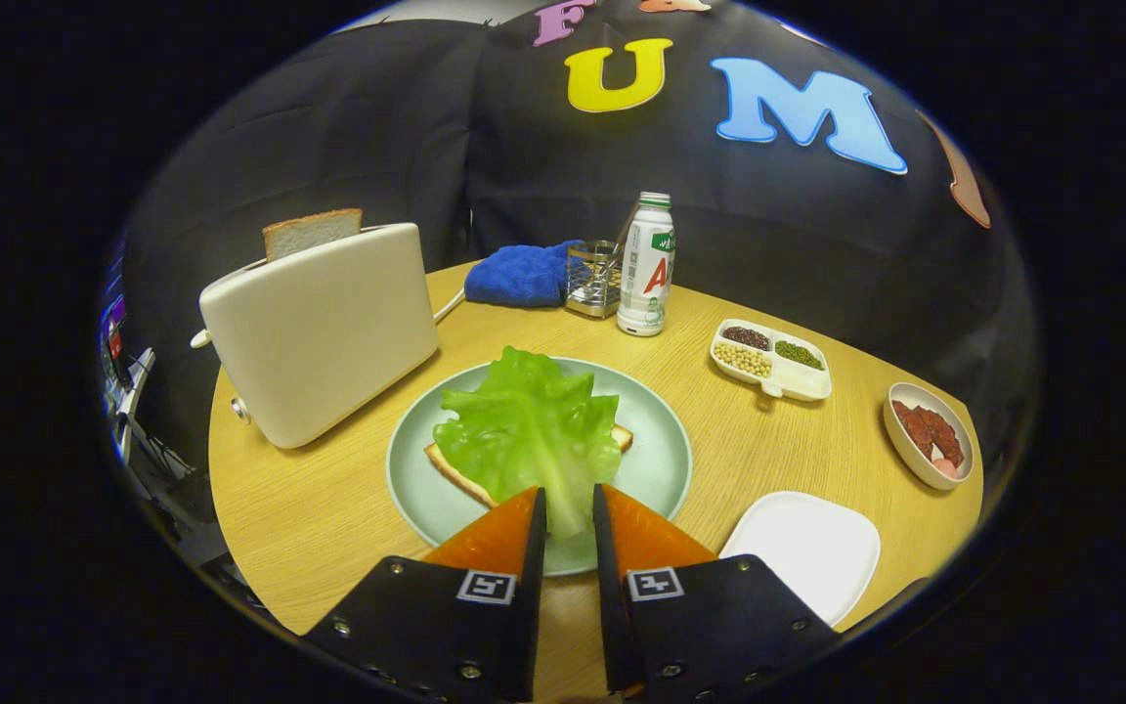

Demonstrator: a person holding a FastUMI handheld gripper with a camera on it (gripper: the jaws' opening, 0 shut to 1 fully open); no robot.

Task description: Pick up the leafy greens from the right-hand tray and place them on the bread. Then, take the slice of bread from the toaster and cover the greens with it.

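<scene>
- Greens (527, 430) lie spread over the bread (455, 469) on the plate (656, 460) at centre frame, and the white tray (802, 548) at lower right is bare, so this half of the task already looks as asked.
- Toaster (324, 328) stands at upper left with 1 slice (312, 232) poking from its slot; that slice is my guess for what remains. It sits high and well apart from the gripper, so a careless reach could knock the toaster or crush the soft slice.
- Gripper (569, 513) hovers low at bottom centre, pointing forward over the plate's near rim. Its 2 fingers stand a narrow gap apart, with the leaf's stalk end between the tips; whether they pinch it I cannot tell. If they do, pulling back would drag the greens off.
</scene>
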